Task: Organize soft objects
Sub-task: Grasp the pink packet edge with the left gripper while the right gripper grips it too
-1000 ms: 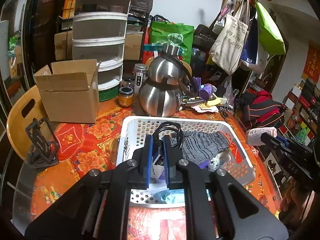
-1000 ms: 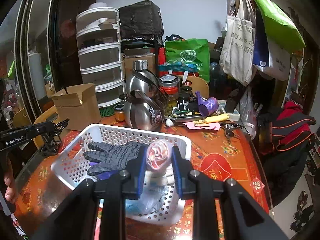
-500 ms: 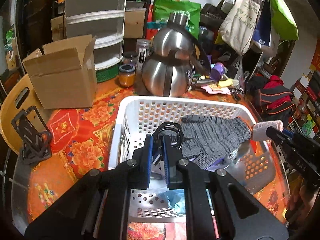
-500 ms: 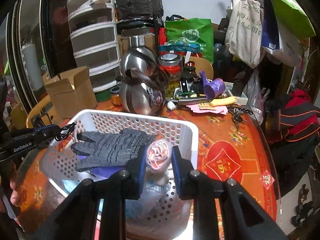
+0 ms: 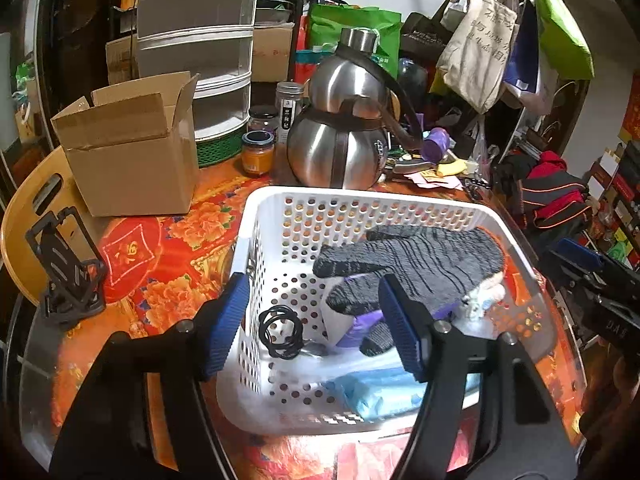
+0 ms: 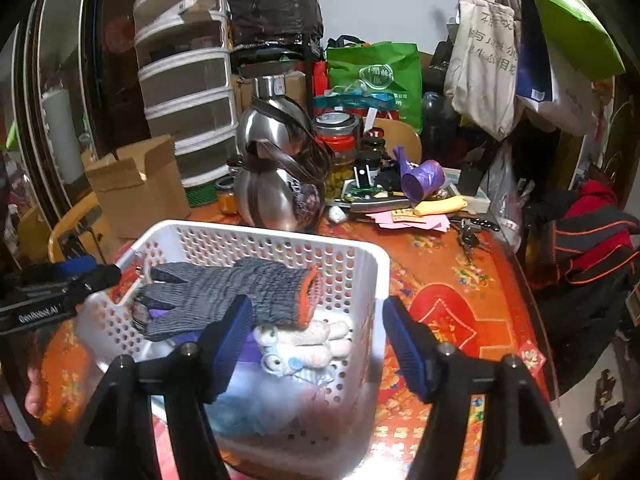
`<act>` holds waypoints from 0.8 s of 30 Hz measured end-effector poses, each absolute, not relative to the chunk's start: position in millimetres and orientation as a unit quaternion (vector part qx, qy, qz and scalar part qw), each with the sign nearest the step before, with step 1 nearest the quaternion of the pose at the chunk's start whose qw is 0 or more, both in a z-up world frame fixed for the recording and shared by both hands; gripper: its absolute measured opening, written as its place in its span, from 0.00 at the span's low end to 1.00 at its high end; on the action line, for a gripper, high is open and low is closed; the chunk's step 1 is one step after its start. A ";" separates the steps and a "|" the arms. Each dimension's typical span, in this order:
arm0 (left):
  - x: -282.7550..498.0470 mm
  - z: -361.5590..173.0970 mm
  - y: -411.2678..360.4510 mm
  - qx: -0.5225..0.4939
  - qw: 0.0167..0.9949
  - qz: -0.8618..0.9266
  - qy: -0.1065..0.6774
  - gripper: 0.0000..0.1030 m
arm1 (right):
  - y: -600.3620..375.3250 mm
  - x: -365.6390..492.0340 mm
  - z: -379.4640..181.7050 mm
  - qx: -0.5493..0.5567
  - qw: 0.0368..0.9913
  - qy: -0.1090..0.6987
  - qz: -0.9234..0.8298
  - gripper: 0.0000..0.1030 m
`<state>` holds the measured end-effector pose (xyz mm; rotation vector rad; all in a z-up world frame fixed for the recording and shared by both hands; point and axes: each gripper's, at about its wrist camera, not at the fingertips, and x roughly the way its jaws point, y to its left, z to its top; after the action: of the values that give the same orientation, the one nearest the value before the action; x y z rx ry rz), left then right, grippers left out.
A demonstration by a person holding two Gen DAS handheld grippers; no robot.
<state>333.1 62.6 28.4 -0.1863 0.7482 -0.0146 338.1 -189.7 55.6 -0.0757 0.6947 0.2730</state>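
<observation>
free: above basket [image 5: 256,216] | blocked behind: steel flask [image 5: 340,148], cardboard box [image 5: 128,152]

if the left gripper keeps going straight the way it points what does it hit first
Probably the black hair ties on the white basket floor, between the left gripper fingers; depth is uncertain.

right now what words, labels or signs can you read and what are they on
"GenRobot.AI", soft but legible: side of the left gripper, seen from the right wrist.
"福": red panel on the tablecloth.
"D.A.S", partly legible: body of the right gripper.
Canvas tote bag: dark Chinese characters, too blurred to read.
Green bag: round logo, text too small.
</observation>
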 end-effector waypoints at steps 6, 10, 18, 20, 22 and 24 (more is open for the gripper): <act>292.0 34.0 60.2 -0.081 0.935 -0.019 0.344 0.66 | -200.3 314.6 61.7 -0.009 0.930 0.336 0.151 0.68; 254.1 31.0 66.6 -0.087 0.937 -0.017 0.339 0.73 | -213.7 282.3 59.0 0.001 0.934 0.325 0.145 0.76; 170.1 -11.1 59.9 -0.094 0.930 -0.032 0.354 0.76 | -244.8 207.8 12.5 0.049 0.929 0.341 0.137 0.83; 156.2 -29.6 49.7 -0.095 0.925 -0.048 0.365 0.76 | -243.5 193.4 -10.7 0.058 0.919 0.363 0.142 0.83; 149.3 -48.9 35.5 -0.081 0.918 -0.056 0.383 0.76 | -236.2 181.8 -33.9 0.063 0.906 0.387 0.161 0.83; 148.5 -65.8 19.0 -0.064 0.912 -0.070 0.399 0.76 | -225.5 174.5 -52.3 0.058 0.896 0.406 0.170 0.83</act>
<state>148.5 19.0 -65.8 -0.1309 0.8231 -0.1441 174.5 -225.5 -52.3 0.1203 0.8418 0.3525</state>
